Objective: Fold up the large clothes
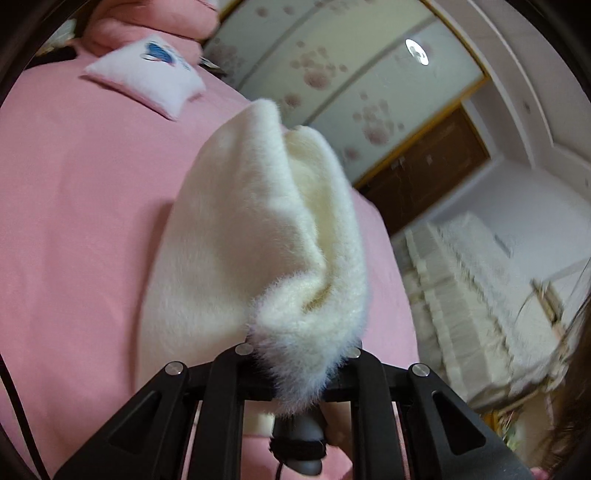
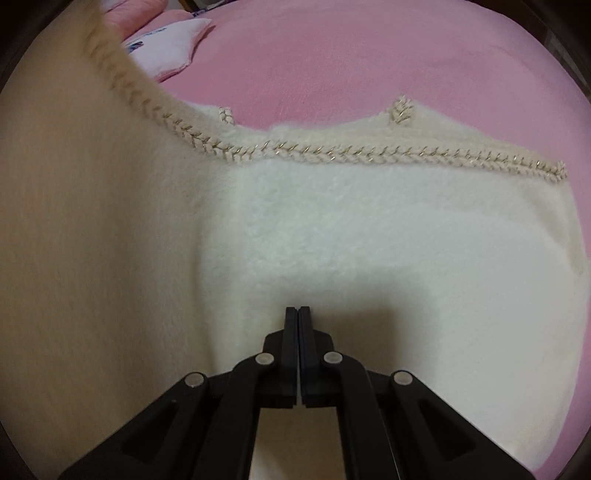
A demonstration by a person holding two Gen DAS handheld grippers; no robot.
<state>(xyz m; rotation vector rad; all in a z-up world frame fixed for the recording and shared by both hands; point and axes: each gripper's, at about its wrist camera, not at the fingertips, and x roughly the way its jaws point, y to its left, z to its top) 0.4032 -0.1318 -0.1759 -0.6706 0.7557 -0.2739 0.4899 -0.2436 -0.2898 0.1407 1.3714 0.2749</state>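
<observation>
A cream fluffy garment (image 2: 369,236) lies spread on the pink bed sheet (image 2: 369,55), with a braided trim (image 2: 332,153) along its far edge. In the right wrist view my right gripper (image 2: 298,310) hovers just over the garment's middle, its jaws shut with nothing between them. A lifted part of the garment rises blurred at the left side of that view. In the left wrist view my left gripper (image 1: 299,363) is shut on a bunched fold of the cream garment (image 1: 266,229), held up above the bed; the fur hides its fingertips.
A small pink-white pillow (image 1: 147,74) lies at the head of the bed sheet (image 1: 74,221), beside a folded pink quilt (image 1: 155,18). Beyond the bed stand a wardrobe with flowered sliding doors (image 1: 351,74) and a white lace-covered piece of furniture (image 1: 480,277).
</observation>
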